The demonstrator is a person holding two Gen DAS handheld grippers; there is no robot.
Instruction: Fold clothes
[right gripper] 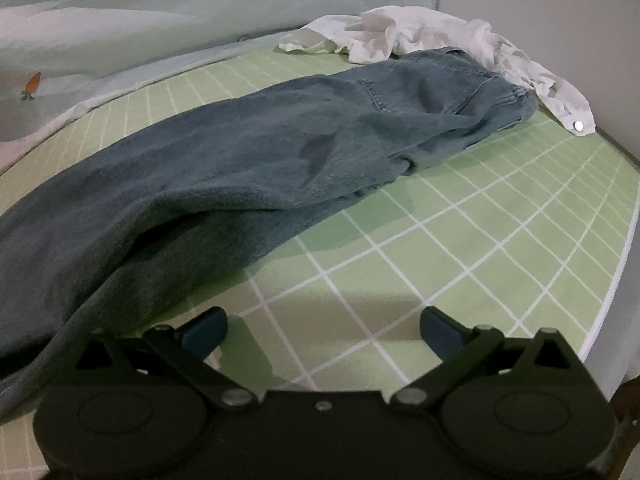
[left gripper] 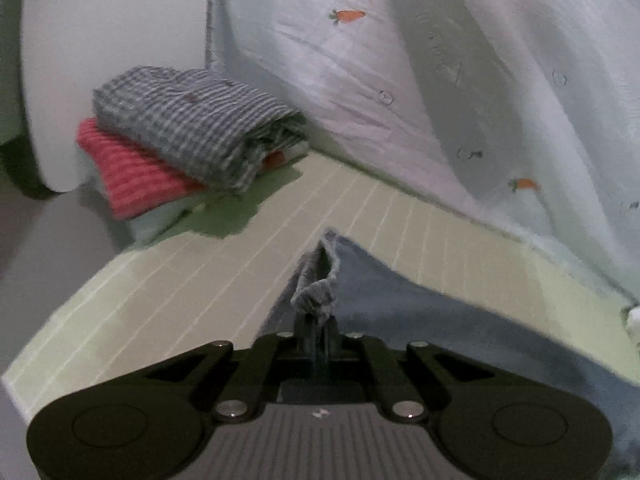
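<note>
In my left view, my left gripper [left gripper: 316, 320] has its jaws pinched tight on a hem of the jeans [left gripper: 420, 312], lifting it off the green bed [left gripper: 192, 280]. Folded clothes [left gripper: 188, 136] sit behind.

In my right view, my right gripper [right gripper: 323, 330] has wide, empty jaws beside the jeans [right gripper: 280, 148]. A white shirt [right gripper: 420, 36] lies on their far end.

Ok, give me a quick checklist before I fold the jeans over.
1. Left gripper shut on jeans hem: ok.
2. Right gripper holding jeans: not ok, it is open over the bare sheet.
3. Jeans lying flat: not ok, bunched near the waist.
4. White shirt clear of jeans: not ok, it touches the waistband.
5. Folded pile out of the way: ok.
6. Both legs aligned: cannot tell.
</note>
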